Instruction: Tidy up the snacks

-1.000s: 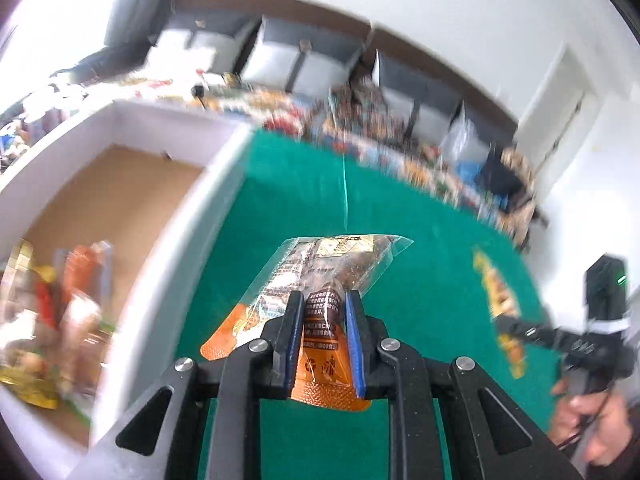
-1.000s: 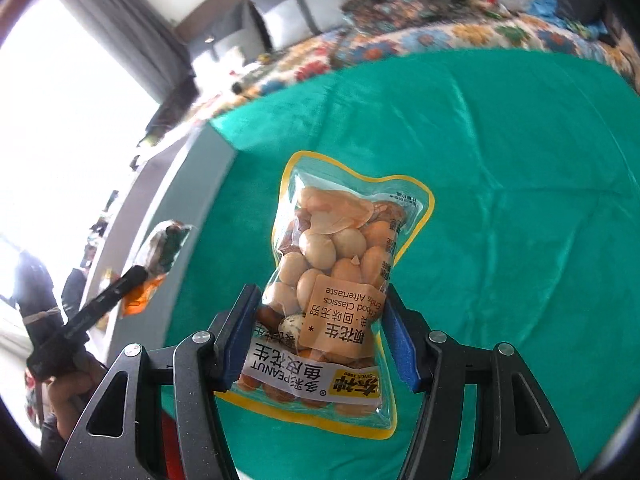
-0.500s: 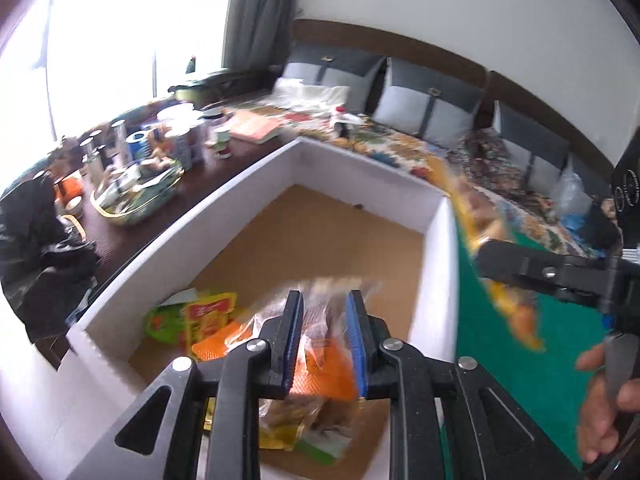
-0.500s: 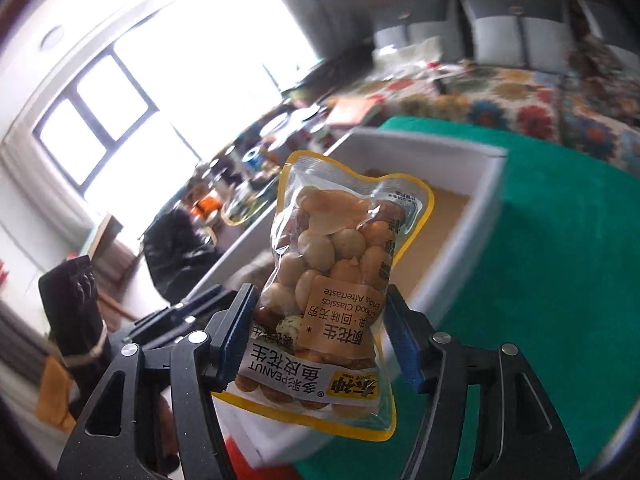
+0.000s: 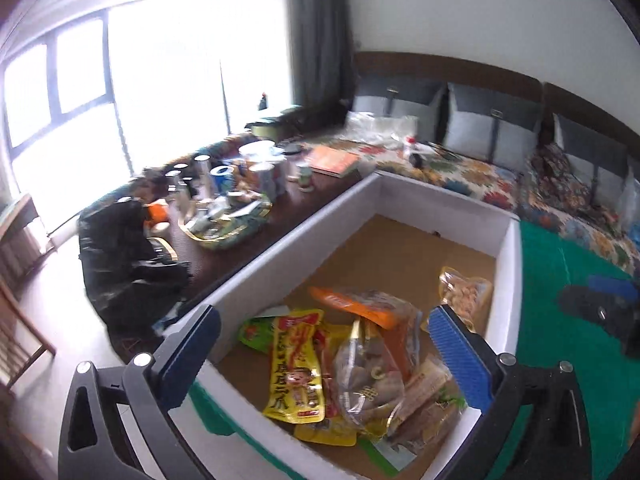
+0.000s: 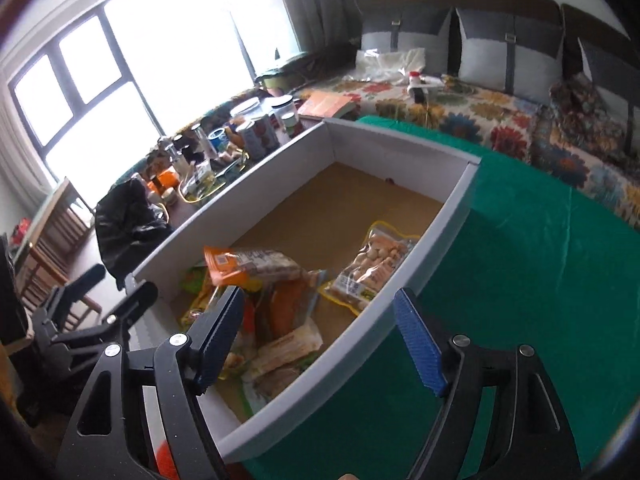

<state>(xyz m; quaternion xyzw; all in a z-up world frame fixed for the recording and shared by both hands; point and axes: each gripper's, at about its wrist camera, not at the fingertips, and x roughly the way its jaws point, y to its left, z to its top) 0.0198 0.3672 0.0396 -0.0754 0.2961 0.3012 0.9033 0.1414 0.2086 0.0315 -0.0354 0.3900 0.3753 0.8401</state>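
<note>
A white box (image 5: 508,276) with a brown cardboard floor stands on the green cloth (image 6: 520,280). My left gripper (image 5: 324,320) hovers over its near end, jaws opening wide with nothing gripped. Below it the orange and brown snack packet (image 5: 368,308) lies on a pile with a yellow packet (image 5: 296,368). My right gripper (image 6: 318,296) hangs over the box's (image 6: 440,240) right wall, jaws opening and holding nothing. The peanut bag (image 6: 372,268) lies against that wall, also visible from the left wrist as the peanut bag (image 5: 466,292). The left gripper (image 6: 116,284) shows at the box's left.
Left of the box, a dark side table carries cans, jars and a wire basket (image 5: 224,224). A black bag (image 5: 120,248) sits at its near end. Behind is a sofa with a floral cover (image 5: 460,168) and grey cushions. A wooden chair (image 6: 52,248) stands far left.
Both grippers swung from the green cloth to over the box. Each let go of its packet; the orange packet and the peanut bag now lie in the box. Both jaws have spread.
</note>
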